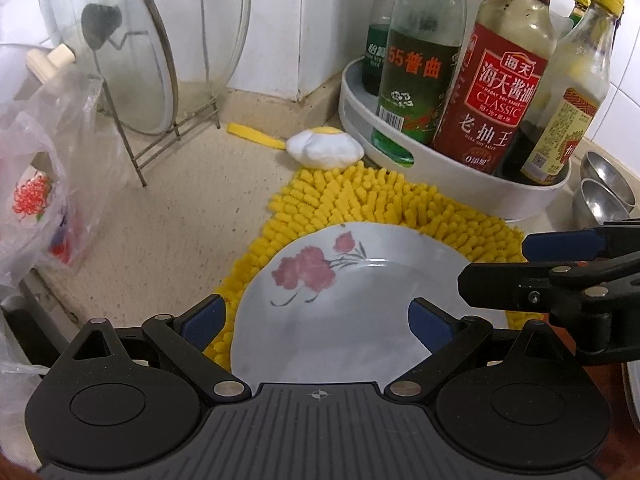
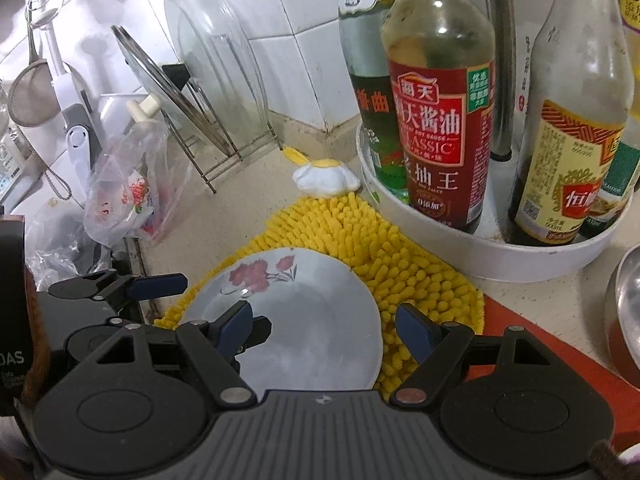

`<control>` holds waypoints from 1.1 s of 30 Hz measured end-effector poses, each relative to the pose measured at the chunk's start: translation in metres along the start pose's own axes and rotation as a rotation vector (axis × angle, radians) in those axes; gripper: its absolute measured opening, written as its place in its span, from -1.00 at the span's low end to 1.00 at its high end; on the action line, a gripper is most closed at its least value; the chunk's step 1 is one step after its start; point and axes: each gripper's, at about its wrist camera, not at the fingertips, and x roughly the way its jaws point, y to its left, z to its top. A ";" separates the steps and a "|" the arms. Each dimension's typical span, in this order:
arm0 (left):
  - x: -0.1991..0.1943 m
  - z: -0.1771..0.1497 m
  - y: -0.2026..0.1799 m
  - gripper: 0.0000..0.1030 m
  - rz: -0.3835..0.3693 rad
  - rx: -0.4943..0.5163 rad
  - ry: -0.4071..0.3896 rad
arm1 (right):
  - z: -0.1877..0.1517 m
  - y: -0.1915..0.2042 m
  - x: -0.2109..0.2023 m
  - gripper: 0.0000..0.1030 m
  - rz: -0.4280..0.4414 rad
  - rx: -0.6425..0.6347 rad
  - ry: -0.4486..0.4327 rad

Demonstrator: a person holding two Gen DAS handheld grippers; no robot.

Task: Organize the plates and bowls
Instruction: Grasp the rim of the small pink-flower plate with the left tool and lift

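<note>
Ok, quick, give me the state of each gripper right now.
Left gripper: open, holding nothing, fingers on either side of the floral plate.
Right gripper: open, holding nothing, poised over the same plate.

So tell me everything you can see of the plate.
The plate is round, white and glossy, apparently ceramic, with a shallow well and a broad rim. Pink flowers on thin dark stems are painted on its far-left rim. It looks empty, lying face up, flat or nearly so, on the yellow mat, overhanging the mat's near edge. Both grippers are open around it; whether their pads touch it is unclear.
</note>
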 end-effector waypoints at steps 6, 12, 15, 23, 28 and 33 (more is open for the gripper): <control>0.007 -0.001 0.005 0.93 -0.008 0.003 0.017 | 0.000 0.001 0.005 0.45 -0.007 0.010 0.006; 0.012 -0.001 0.006 0.93 -0.018 0.006 0.035 | -0.001 -0.003 0.012 0.45 -0.014 0.031 0.022; 0.014 -0.002 0.006 0.93 -0.024 0.005 0.046 | -0.002 -0.004 0.015 0.45 -0.014 0.037 0.030; 0.016 -0.004 0.003 0.95 -0.043 0.015 0.071 | -0.009 -0.006 0.019 0.45 -0.010 0.058 0.057; 0.016 -0.007 0.001 0.97 -0.041 0.025 0.084 | -0.017 -0.008 0.021 0.45 0.001 0.079 0.073; 0.016 -0.009 0.000 1.00 -0.039 0.038 0.078 | -0.022 -0.010 0.024 0.43 0.026 0.106 0.081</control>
